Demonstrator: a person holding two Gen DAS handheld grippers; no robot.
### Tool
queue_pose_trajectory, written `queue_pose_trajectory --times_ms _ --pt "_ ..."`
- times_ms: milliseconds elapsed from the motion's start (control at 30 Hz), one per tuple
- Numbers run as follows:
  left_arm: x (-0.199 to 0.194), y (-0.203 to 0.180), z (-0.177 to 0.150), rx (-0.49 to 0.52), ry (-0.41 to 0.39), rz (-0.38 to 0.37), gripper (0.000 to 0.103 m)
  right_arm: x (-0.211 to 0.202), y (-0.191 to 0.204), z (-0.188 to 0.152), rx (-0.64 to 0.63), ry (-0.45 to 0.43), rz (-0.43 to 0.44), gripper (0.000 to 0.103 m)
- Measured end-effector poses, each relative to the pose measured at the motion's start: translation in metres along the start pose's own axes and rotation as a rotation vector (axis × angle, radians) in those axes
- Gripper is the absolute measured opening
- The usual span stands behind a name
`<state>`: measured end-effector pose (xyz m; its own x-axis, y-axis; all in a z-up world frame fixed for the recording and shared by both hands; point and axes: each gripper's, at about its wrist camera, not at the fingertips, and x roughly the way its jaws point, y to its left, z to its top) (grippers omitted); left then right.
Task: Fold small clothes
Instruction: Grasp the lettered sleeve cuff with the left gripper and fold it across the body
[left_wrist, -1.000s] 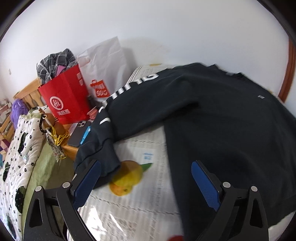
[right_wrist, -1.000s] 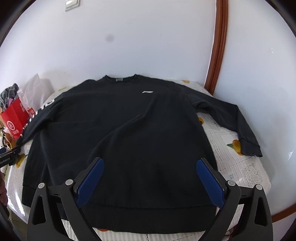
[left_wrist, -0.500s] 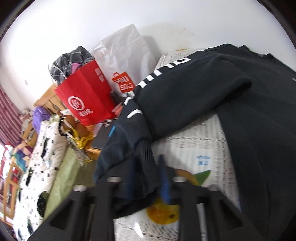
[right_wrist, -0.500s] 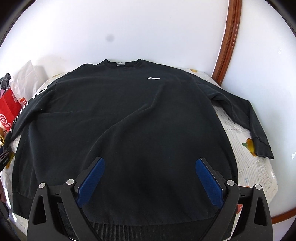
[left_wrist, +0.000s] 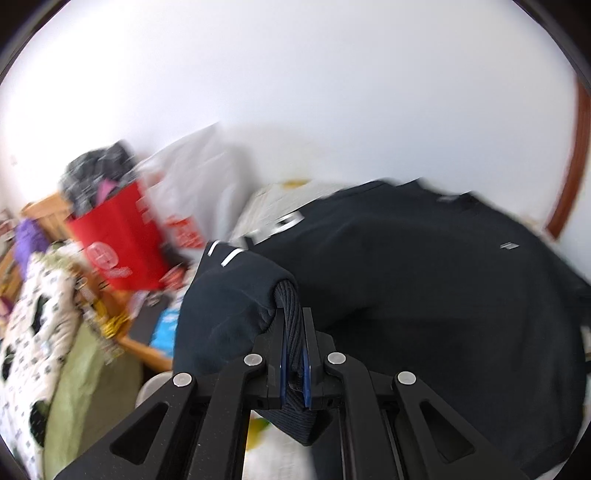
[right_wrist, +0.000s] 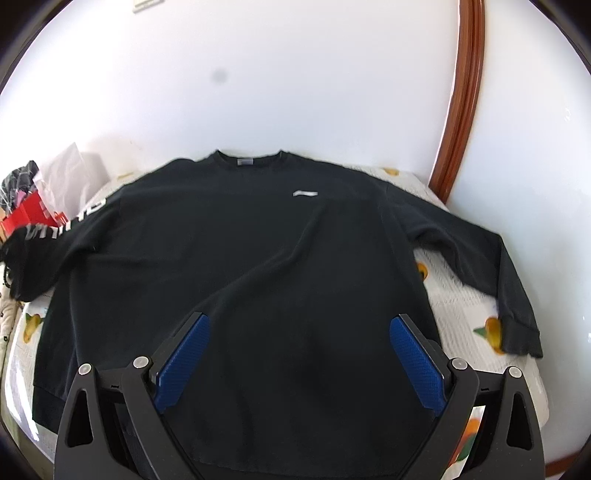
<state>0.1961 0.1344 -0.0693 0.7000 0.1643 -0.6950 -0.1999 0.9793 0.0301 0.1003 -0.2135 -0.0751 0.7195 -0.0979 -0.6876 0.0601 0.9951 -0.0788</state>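
A black long-sleeved sweatshirt (right_wrist: 258, 266) lies front up on a white fruit-print cover (right_wrist: 461, 306), collar toward the wall. Its left sleeve, with white lettering (left_wrist: 280, 225), is lifted off the cover. My left gripper (left_wrist: 294, 332) is shut on that sleeve's ribbed cuff (left_wrist: 291, 310), which sticks out between the blue pads. The right sleeve (right_wrist: 480, 258) stretches out flat to the right. My right gripper (right_wrist: 299, 354) hovers open above the sweatshirt's lower body, nothing between its fingers.
Left of the table stand a red paper bag (left_wrist: 118, 236) with checked cloth in it and a white plastic bag (left_wrist: 199, 177). A patterned quilt (left_wrist: 33, 317) lies lower left. White walls and a brown wooden frame (right_wrist: 461, 96) close the back and right.
My left gripper went from open beside the cuff to shut on it, then rose and drew the sleeve up off the cover. The right gripper drifted slightly over the sweatshirt, still open.
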Motion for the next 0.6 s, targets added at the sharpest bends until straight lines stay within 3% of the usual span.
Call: queue_pose_trajectory --times_ms 333,600 --pt "0.005 -0.113 0.038 0.088 -0.059 -0.24 0.006 0.001 -0.047 0.005 0.031 -0.005 -0.004 0.097" --pt "0.027 -0.198 0.032 0.189 -0.008 -0.377 0.006 0.024 -0.069 -0.01 0.065 0.034 -0.019 0.091"
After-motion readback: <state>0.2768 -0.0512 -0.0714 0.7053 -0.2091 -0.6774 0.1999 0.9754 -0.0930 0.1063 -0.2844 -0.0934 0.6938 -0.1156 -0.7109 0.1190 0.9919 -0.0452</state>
